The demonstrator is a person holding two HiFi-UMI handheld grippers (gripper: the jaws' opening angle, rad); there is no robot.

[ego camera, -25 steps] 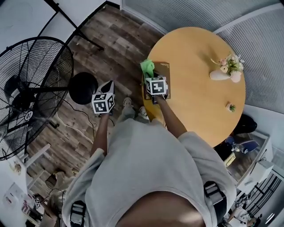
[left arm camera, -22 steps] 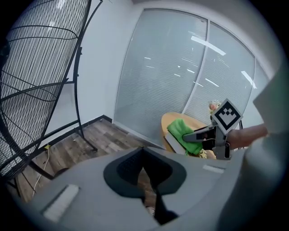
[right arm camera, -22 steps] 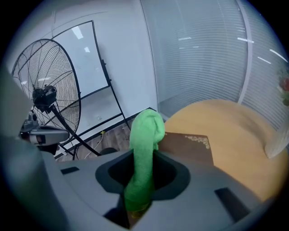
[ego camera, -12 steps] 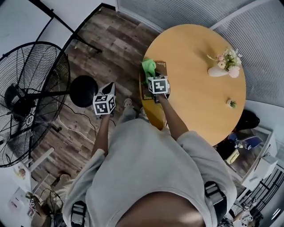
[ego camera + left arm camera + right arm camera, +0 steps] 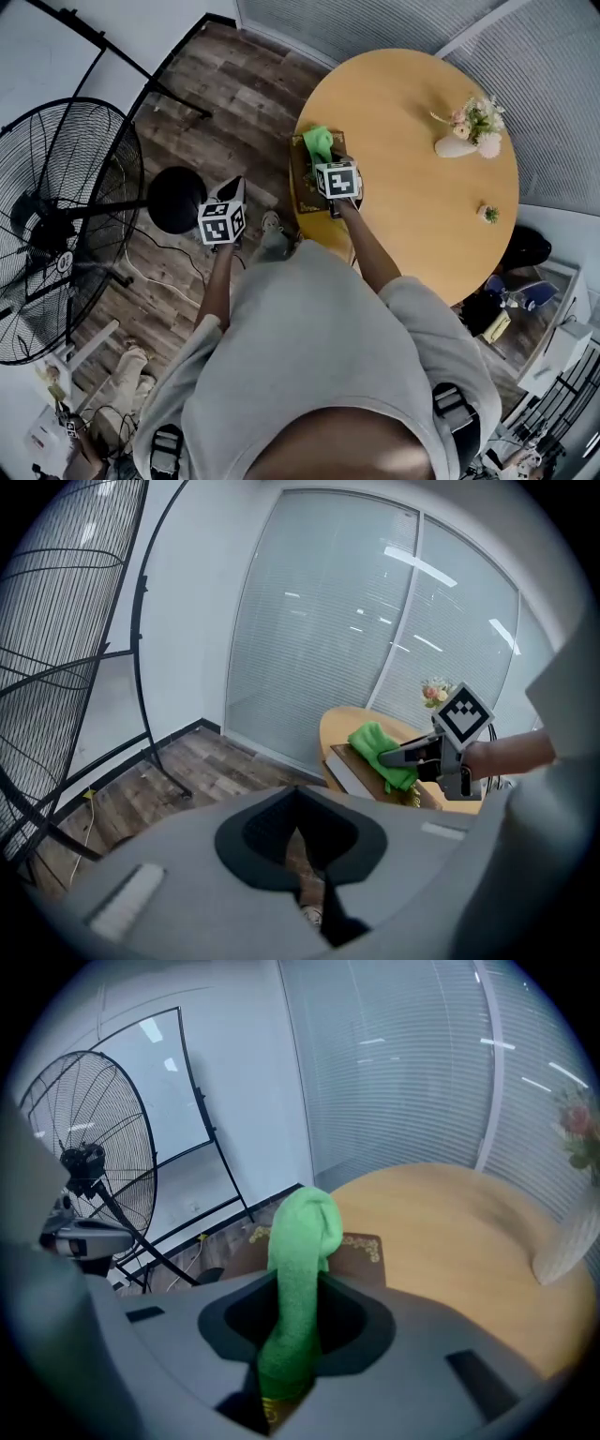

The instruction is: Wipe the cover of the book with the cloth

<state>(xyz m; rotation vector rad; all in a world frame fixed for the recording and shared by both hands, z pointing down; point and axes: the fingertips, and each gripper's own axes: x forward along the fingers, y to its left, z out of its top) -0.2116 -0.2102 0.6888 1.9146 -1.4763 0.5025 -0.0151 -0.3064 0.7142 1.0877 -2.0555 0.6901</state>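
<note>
Right gripper [image 5: 327, 161] is clamped tight on the bright green cloth [image 5: 319, 142], which bunches up past the jaws right over the brown hardcover book with gold trim [image 5: 305, 183]. Book's lying flat at the round wooden table's [image 5: 422, 216] edge nearest the person. Left gripper [image 5: 232, 190] has its jaws together on nothing, off the table above the wood-plank floor [image 5: 234, 103].

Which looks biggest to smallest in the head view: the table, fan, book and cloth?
1. table
2. fan, close behind, though the picture's edge cuts it off, so this is unsure
3. book, partly covered
4. cloth, bunched up on the book
</note>
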